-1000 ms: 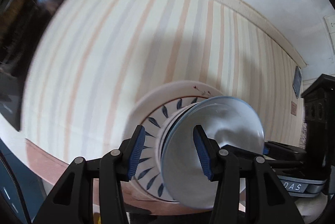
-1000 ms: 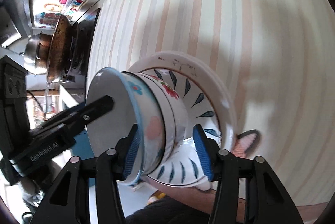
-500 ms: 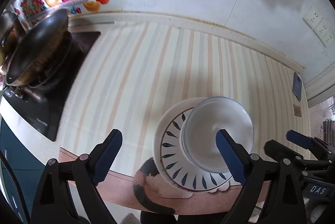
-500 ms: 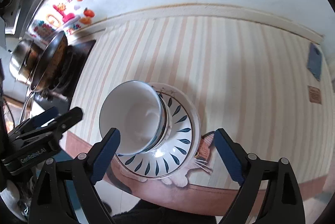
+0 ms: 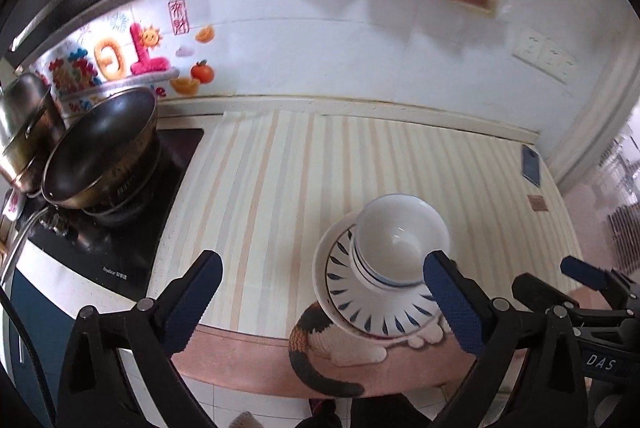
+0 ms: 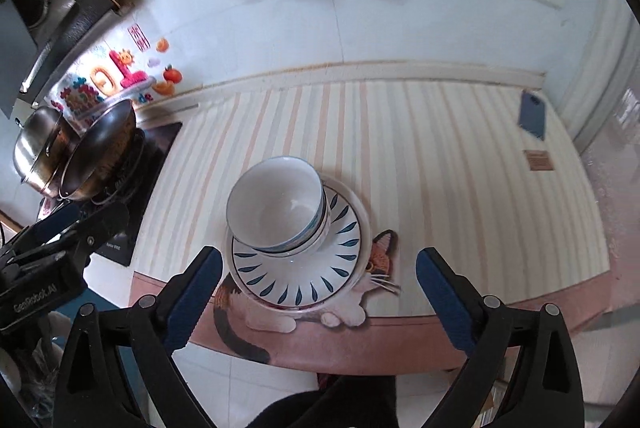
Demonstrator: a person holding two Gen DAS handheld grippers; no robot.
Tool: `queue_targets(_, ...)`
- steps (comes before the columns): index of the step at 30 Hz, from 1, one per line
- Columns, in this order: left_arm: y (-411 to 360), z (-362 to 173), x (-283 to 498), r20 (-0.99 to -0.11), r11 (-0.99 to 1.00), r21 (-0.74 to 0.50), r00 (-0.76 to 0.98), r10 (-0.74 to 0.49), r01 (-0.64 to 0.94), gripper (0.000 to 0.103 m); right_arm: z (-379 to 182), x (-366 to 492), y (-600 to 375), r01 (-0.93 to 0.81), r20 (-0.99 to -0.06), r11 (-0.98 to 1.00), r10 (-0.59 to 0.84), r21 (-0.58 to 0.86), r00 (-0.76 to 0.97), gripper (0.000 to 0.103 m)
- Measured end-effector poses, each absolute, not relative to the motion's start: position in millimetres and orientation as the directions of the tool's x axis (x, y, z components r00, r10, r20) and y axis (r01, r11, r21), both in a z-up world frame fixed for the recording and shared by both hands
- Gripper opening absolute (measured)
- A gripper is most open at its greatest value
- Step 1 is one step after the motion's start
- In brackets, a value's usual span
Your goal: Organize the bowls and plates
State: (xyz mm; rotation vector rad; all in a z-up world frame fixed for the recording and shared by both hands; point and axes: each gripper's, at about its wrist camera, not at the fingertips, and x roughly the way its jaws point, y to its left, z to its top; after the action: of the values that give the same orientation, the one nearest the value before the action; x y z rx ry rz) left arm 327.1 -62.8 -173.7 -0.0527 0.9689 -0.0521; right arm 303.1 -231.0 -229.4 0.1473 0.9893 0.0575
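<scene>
Stacked white bowls (image 6: 280, 206) sit nested on a blue-leaf plate (image 6: 298, 280) at the near edge of the striped worktop (image 6: 420, 164), with left hand-held gripper (image 5: 320, 302) and right hand-held gripper (image 6: 318, 294) both spread wide, empty, clear of the stack.

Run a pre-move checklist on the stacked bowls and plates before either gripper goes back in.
1. Left gripper open and holding nothing: ok.
2. Right gripper open and holding nothing: ok.
3. Bowls nested on the plates: ok.
4. Bowls centred on the plates: not ok, they sit toward the far left of the plates in the right wrist view.
5. Plates fully on the counter: not ok, they sit close to the front edge.
6. How many bowls are nested: cannot tell.
</scene>
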Motion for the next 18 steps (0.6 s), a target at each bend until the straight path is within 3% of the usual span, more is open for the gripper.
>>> queue_targets(18, -61, -100, 190, -0.728, 0.999, -0.04, 0.686, -0.014, -0.022, 0.103, -143, 141, -223, 0.001, -0.711, 0.994, 0.074, 0.105, 0.699, 0.1)
